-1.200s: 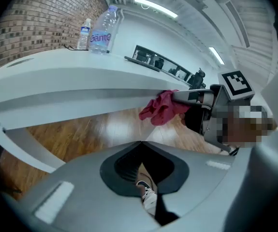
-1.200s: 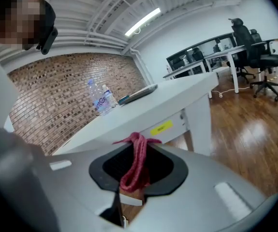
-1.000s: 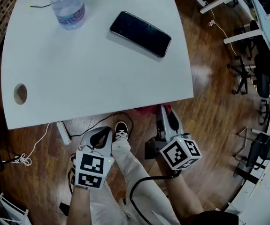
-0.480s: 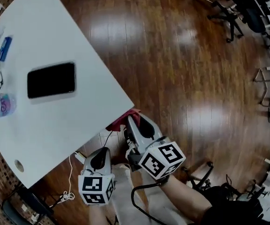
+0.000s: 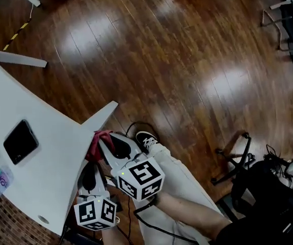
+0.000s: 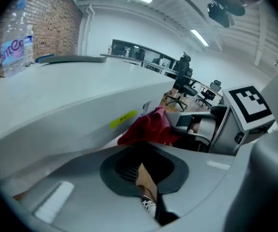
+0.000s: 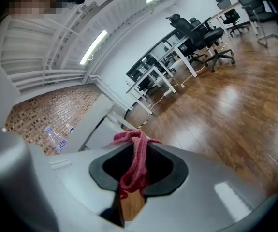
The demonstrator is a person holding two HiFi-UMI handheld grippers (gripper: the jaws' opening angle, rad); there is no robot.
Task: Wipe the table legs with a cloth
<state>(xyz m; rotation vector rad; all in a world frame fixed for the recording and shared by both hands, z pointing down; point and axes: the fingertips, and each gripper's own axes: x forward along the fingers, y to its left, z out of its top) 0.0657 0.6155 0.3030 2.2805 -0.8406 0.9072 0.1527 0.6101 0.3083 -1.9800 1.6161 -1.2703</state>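
- Cloth [image 7: 138, 151], red and bunched, was pinched between the closed jaws of the right gripper [image 5: 107, 142], just off the pointed corner of the white table [image 5: 54, 152] at the lower left of the head view.
- Left gripper [image 6: 144, 172] sat lower left of the right one, jaws pressed nearly together with nothing between them.
- A yellow sticker [image 6: 123, 118] on the table's edge carried print too small to read.
- A water bottle [image 6: 15, 37] at the upper left of the left gripper view bore a label with pink lettering that I could not read whole.
- A dark phone [image 5: 20, 141] lay flat on the tabletop.
- A black-and-white shoe [image 5: 146, 139] stood on the wooden floor [image 5: 187, 60], near the right gripper.
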